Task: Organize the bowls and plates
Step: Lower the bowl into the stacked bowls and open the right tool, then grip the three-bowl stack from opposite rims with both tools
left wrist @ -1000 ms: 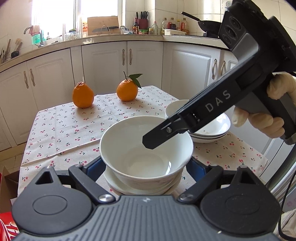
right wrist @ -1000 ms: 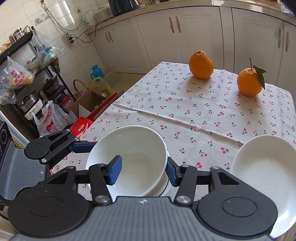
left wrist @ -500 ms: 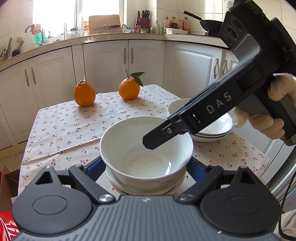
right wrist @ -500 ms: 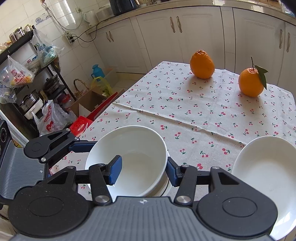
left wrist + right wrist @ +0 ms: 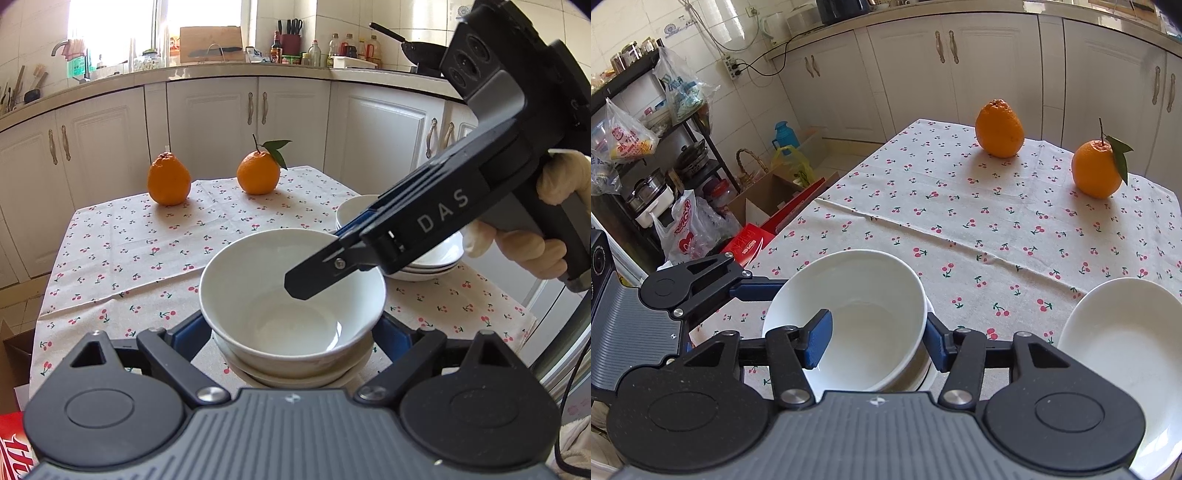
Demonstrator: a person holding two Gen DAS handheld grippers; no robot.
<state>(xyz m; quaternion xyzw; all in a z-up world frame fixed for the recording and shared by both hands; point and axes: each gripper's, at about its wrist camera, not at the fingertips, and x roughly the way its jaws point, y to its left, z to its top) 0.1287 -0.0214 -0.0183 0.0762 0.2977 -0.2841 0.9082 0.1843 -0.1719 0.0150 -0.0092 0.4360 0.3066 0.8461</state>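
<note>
The cherry-print desk (image 5: 960, 229) carries two white piles. Toward its right edge is a stack of shallow plates (image 5: 436, 258). At the near edge is the top bowl (image 5: 291, 295), nested in the bowl stack (image 5: 288, 373).

The left gripper (image 5: 291, 330) has its jaws wide on either side of that stack; contact is hidden, so I cannot tell if they grip. The right gripper (image 5: 877, 339) straddles the bowl's near wall, one pad inside and one outside. Its jaws have just been opening, and whether they press I cannot tell.

The step looks like letting go. Open fully and rise along the wall, so the rim is not dragged.

The bowl sits upright, mouth up; being round, it has no long axis.
</note>
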